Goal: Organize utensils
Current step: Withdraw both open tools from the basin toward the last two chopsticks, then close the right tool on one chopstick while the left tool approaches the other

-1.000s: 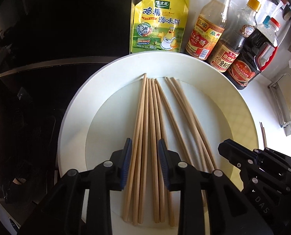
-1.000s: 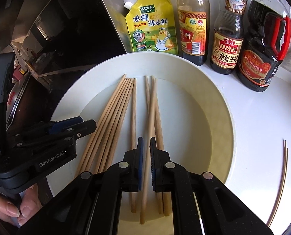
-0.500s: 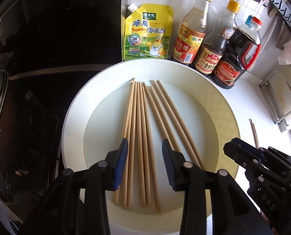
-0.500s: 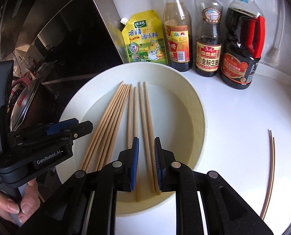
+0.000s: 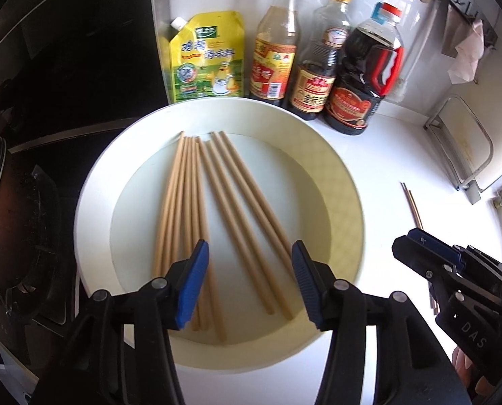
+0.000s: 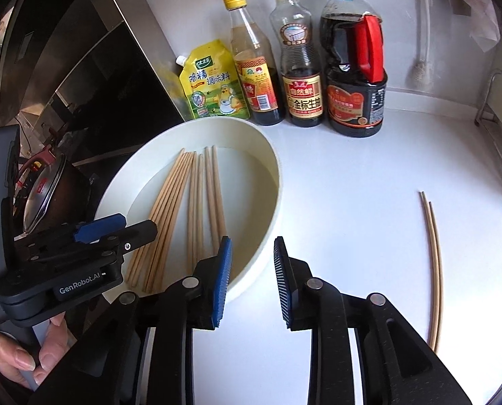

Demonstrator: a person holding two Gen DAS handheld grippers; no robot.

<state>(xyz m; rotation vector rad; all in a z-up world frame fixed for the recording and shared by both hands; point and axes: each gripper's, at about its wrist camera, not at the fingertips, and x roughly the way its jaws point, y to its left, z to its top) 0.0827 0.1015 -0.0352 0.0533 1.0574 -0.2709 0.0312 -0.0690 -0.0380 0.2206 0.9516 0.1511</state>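
Note:
Several wooden chopsticks (image 5: 196, 222) lie in a white round bowl (image 5: 345, 199) on the white counter; they also show in the right wrist view (image 6: 196, 216), inside the bowl (image 6: 271, 168). My left gripper (image 5: 247, 280) is open and empty above the bowl's near side. My right gripper (image 6: 251, 280) is open and empty over the bowl's right rim and the counter. A pair of chopsticks (image 6: 433, 263) lies on the counter to the right, also seen in the left wrist view (image 5: 411, 202).
A yellow seasoning pouch (image 5: 208, 60) and three sauce bottles (image 5: 313, 67) stand behind the bowl by the wall. A black stove with a pot (image 5: 11, 209) lies left. A metal rack (image 5: 463, 148) stands at the right.
Both grippers have pulled back and up from the bowl and opened wider. The right gripper has shifted right, off the chopsticks, which stay in the bowl.

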